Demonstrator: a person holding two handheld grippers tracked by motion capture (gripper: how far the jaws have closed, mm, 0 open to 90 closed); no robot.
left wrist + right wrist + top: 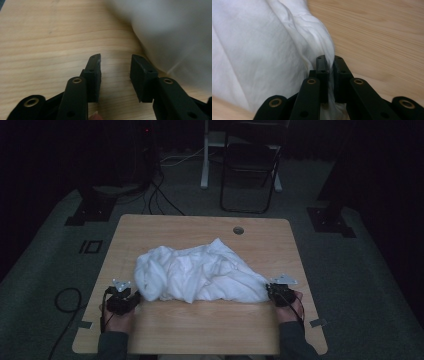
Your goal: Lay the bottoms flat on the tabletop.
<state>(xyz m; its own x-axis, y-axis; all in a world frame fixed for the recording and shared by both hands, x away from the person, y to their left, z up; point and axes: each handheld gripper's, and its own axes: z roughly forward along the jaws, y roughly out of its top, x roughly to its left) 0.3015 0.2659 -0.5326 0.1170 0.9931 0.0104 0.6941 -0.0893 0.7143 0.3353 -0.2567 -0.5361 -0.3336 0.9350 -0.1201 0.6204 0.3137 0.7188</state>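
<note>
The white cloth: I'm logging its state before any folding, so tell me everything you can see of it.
The white cloth is a soft, thin-looking fabric, crumpled into a wrinkled heap with many folds, not spread flat. It lies on the wooden table, across the middle. Its right end tapers to a gathered edge pinched between the shut jaws of the right hand-held gripper. The left hand-held gripper is open over bare wood beside the cloth's left end, with nothing between its jaws.

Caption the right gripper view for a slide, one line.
Right claw shut on an edge of the white cloth, which lies crumpled on the wooden table.
</note>
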